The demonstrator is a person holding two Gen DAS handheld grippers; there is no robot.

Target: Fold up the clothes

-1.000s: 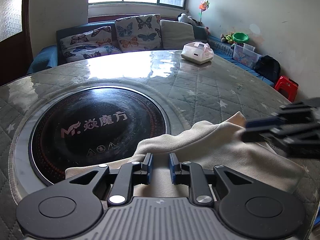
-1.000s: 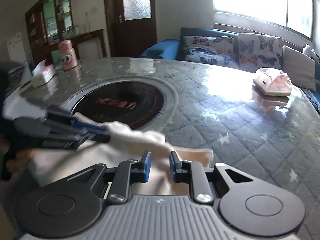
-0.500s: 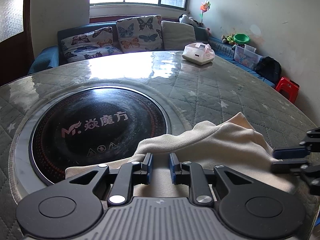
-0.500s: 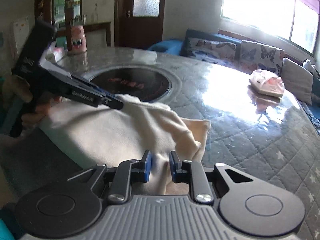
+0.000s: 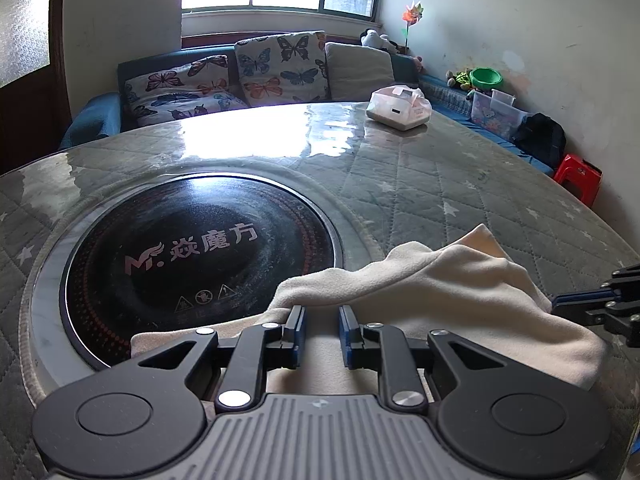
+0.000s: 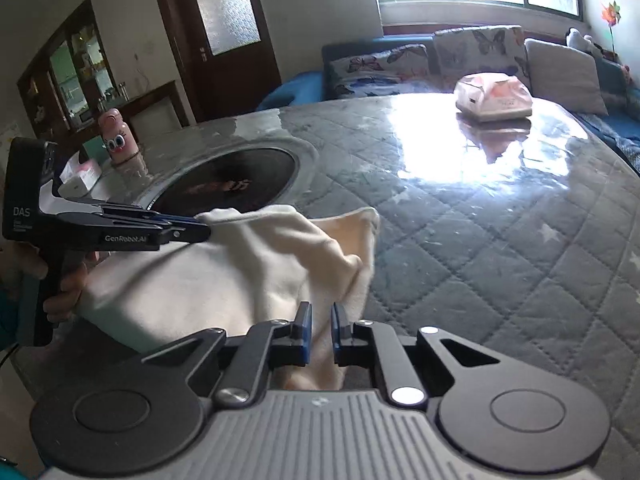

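Note:
A cream fleece garment (image 5: 448, 284) lies bunched at the near edge of the round quilted table (image 5: 440, 184), partly over the cooktop's rim. My left gripper (image 5: 322, 318) is shut on its near edge, with cloth filling the gap between the blue pads. In the right wrist view the left gripper (image 6: 200, 229) pinches a raised corner of the garment (image 6: 224, 280), and a hand (image 6: 66, 294) holds its grip. My right gripper (image 6: 319, 320) is closing its jaws on a hanging fold at the garment's right side, cloth between the pads. Its tips (image 5: 560, 303) show at the left view's right edge.
A black round induction cooktop (image 5: 192, 248) is set into the table. A pink-white bag (image 5: 400, 108) lies at the far side. A pink bottle (image 6: 118, 136) and a tissue box (image 6: 82, 174) stand far left. A sofa (image 5: 276, 68) runs behind; a red stool (image 5: 578, 178) stands right.
The right gripper has slid off the top of the garment to its right end and its jaws have narrowed on a fold there. The left gripper has kept still, holding the cloth.

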